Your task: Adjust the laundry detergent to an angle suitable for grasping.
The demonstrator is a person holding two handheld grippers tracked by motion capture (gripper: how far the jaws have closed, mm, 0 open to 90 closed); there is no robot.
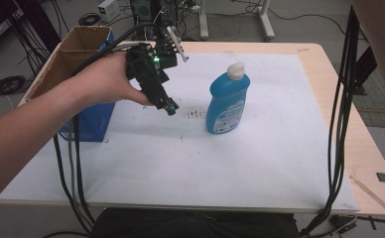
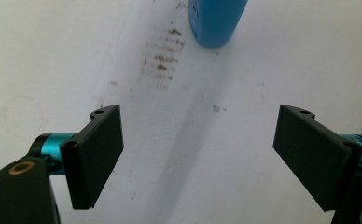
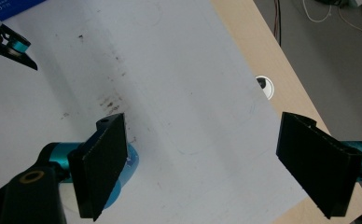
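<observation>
one blue plastic bottle with a white cap (image 1: 227, 99) stands on the table. one open brown cardboard box with a blue side (image 1: 76, 64) is present. one flat wooden stick (image 1: 368, 191) lies at the edge.

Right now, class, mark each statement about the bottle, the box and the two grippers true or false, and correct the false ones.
1. The blue bottle lies on its side. False: it stands upright on the white mat.
2. The bottle has a white cap. True.
3. The left gripper clamps the bottle. False: its jaws stand open with only mat between them.
4. A cardboard box sits at the table's left edge. True.
5. The right gripper is shut. False: its jaws stand wide apart.
</observation>
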